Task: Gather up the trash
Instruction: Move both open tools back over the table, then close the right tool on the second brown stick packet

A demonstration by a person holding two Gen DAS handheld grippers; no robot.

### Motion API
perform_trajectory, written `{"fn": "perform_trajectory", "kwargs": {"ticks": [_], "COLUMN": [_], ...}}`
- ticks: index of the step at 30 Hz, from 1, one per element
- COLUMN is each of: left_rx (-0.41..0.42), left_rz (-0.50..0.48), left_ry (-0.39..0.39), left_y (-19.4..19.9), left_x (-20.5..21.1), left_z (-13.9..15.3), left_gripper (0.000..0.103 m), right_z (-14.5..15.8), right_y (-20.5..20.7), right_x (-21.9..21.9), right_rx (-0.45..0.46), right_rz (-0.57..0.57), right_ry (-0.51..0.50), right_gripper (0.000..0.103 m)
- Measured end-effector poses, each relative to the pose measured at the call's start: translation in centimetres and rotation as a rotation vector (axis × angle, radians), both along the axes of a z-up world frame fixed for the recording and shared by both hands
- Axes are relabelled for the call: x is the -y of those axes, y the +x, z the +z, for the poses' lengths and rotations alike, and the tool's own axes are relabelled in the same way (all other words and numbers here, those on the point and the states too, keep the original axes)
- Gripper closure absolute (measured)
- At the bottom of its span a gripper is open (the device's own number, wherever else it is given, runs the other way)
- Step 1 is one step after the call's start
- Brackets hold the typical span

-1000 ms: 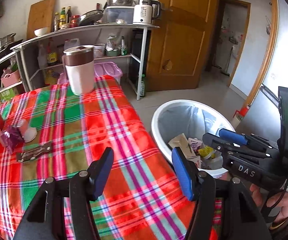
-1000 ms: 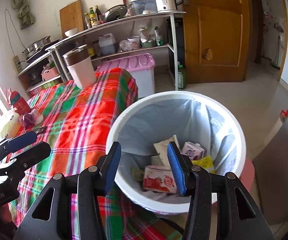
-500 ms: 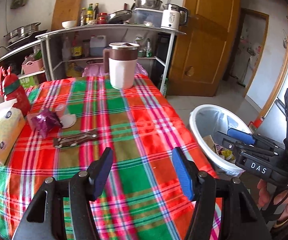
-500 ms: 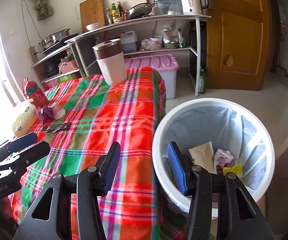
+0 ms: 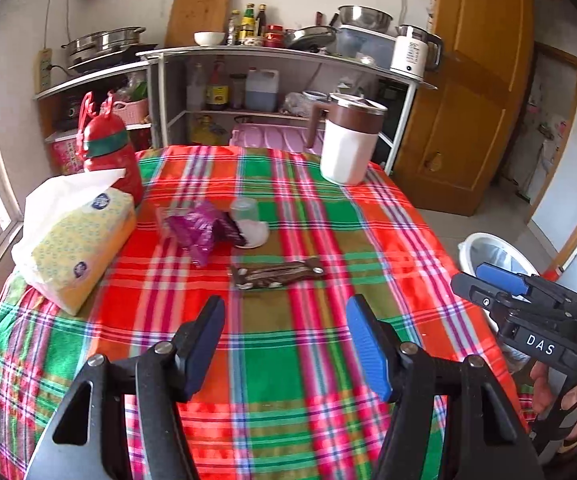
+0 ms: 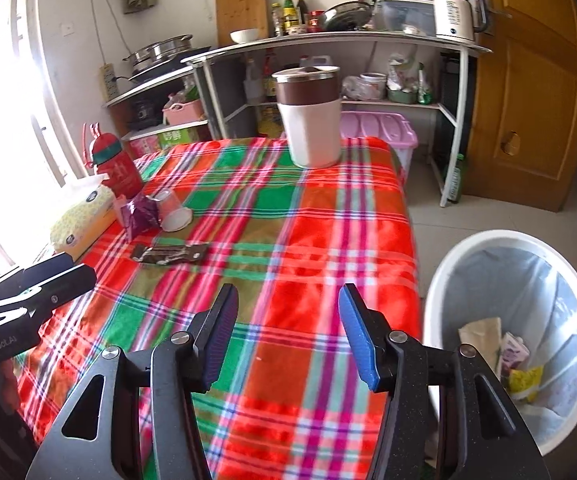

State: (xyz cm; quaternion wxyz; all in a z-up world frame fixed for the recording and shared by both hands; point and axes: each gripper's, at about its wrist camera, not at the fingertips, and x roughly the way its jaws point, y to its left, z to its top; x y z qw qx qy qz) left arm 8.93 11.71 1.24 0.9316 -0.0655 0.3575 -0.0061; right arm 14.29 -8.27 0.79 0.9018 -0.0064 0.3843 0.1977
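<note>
A brown snack wrapper [image 5: 276, 274] lies flat on the plaid tablecloth, just ahead of my open, empty left gripper [image 5: 286, 334]; it also shows in the right wrist view [image 6: 172, 254]. A crumpled purple wrapper [image 5: 198, 230] and a tipped plastic cup [image 5: 248, 220] lie beyond it. My right gripper [image 6: 286, 332] is open and empty above the table's near right part. The white trash bin [image 6: 528, 320] with a liner and several pieces of trash stands on the floor to the right of the table.
A tissue pack [image 5: 76, 240] and a red bottle [image 5: 110, 152] stand at the table's left. A white and brown jug [image 5: 348, 140] stands at the far edge. Metal shelves [image 5: 288, 80] and a wooden door [image 5: 468, 100] are behind.
Both grippers have swung left, away from the bin and toward the table. The wrappers now sit in front of the left gripper. Both grippers stay open.
</note>
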Motion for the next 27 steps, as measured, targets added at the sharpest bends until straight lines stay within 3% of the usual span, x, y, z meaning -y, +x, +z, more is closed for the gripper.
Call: {"fn": "perform_trajectory", "kwargs": {"ticks": [15, 18, 23, 27], "left_rx": [-0.025, -0.032, -0.039, -0.048], "left_rz": [0.059, 0.069, 0.079, 0.078], "left_ry": [-0.036, -0.037, -0.051, -0.076], "left_y": [2.5, 3.3, 4.5, 5.2], "left_x": [-6.3, -7.1, -8.2, -8.7], "left_z": [-0.7, -0.9, -1.2, -1.6], "left_gripper": [0.034, 0.034, 0.033, 0.032], "right_z": [-1.8, -2.3, -2.7, -3.7], "right_y": [2.7, 3.4, 3.8, 4.7], "right_x": [-8.2, -10.0, -13.1, -14.6], "right_rx": [-0.001, -0.014, 0.045, 0.017], "right_rz": [0.181, 0.258, 0.389, 0.45], "right_ry": [-0.062, -0.052, -0.107, -0.102], "right_gripper": [0.047, 0.045, 0.042, 0.041]}}
